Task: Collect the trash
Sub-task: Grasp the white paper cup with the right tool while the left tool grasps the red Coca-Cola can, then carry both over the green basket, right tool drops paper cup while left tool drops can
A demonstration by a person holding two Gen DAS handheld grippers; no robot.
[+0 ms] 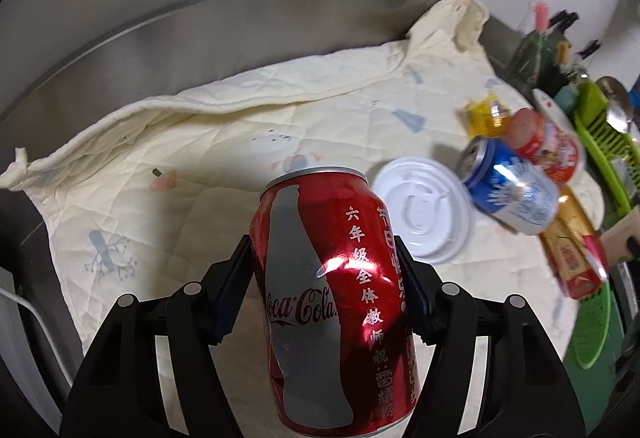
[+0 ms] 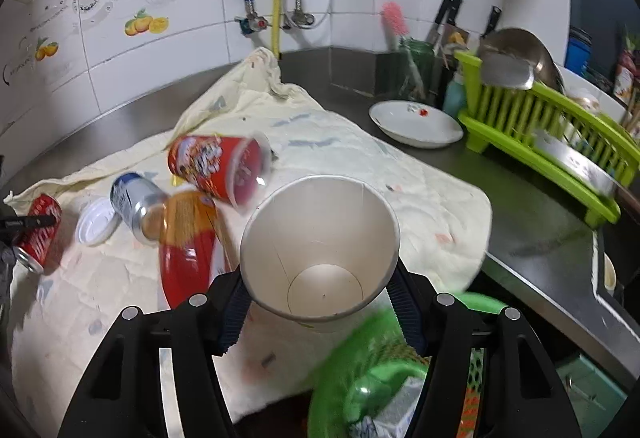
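Observation:
A dented red cola can (image 1: 320, 238) sits between the black pads of my left gripper (image 1: 325, 292), which is shut on it over the cream quilted cloth (image 1: 192, 142). The right wrist view shows the same can (image 2: 40, 238) at the far left. My right gripper (image 2: 320, 304) is shut on a white paper cup (image 2: 320, 238), mouth toward the camera, above a green bin (image 2: 360, 370) holding rubbish. On the cloth lie a blue-and-white can (image 2: 136, 206), a red snack cup (image 2: 220, 166), a white lid (image 2: 96, 226) and an orange-red wrapper (image 2: 188, 246).
A green dish rack (image 2: 540, 122) with a metal bowl and a white dish (image 2: 416, 124) stand on the steel counter (image 2: 520, 206) to the right. A dark knife holder (image 2: 416, 70) sits in the corner. Tiled wall and pipes run behind. A yellow wrapper (image 1: 484, 114) lies farther back.

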